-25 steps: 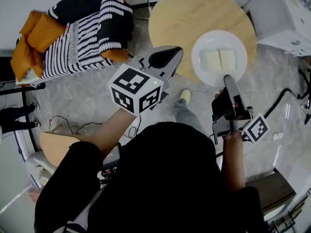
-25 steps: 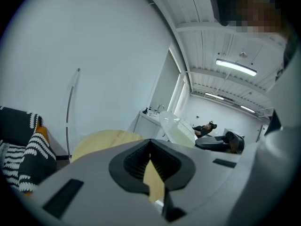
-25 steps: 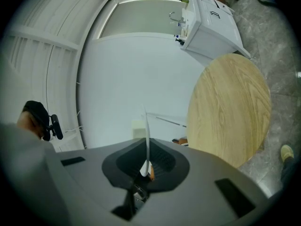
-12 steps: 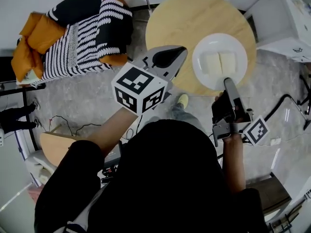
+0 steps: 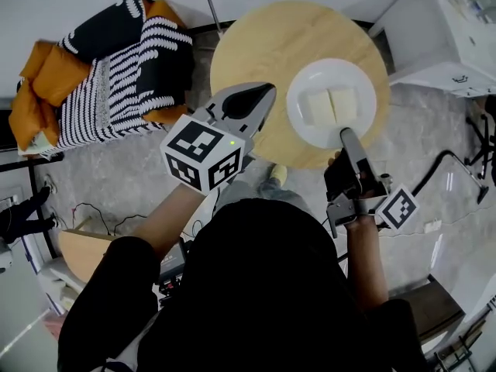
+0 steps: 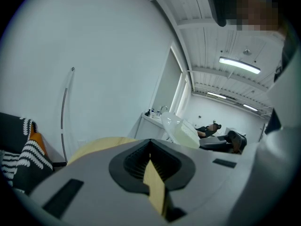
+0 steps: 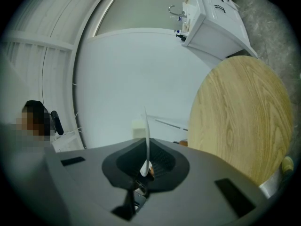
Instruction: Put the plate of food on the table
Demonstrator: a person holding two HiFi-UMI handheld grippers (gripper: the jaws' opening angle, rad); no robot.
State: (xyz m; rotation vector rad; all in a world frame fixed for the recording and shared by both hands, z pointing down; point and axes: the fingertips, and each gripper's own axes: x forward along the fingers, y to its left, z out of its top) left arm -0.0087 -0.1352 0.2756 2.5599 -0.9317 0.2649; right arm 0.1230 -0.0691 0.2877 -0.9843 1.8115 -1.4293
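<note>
Right tool [image 5: 343, 136] is pinched shut on the near rim of the white plate [image 5: 329, 72]. In the right gripper view that rim shows edge-on as a thin white blade caught between the dark pads. Ahead of this tool the plate lies over the near right part of the round wooden bench [image 5: 263, 45], its near side close to the bench's edge. Two pale flat slabs of food [image 5: 329, 107] lie side by side in its middle. Whether the plate rests on the wood or hangs just above it I cannot tell.

Left tool [image 5: 267, 91] has its jaws pressed together at the tips with nothing between them. It hangs over the bench's near left edge, just left of the plate and apart from it, with its tip pointing across the wood. Its marker cube [image 5: 203, 152] sits behind it, toward the person.

Well off to the left tool's left stands an orange armchair [image 5: 46, 76] draped with a black-and-white striped throw [image 5: 108, 84]. Beyond the right tool and to its right is a white cabinet [image 5: 438, 37], near the bench's far right side. Below and between the two tools a pale shoe [image 5: 273, 175] stands on the grey floor [image 5: 124, 169] just at the bench's near edge. Thin cables [image 5: 93, 208] trail over the floor further left.
</note>
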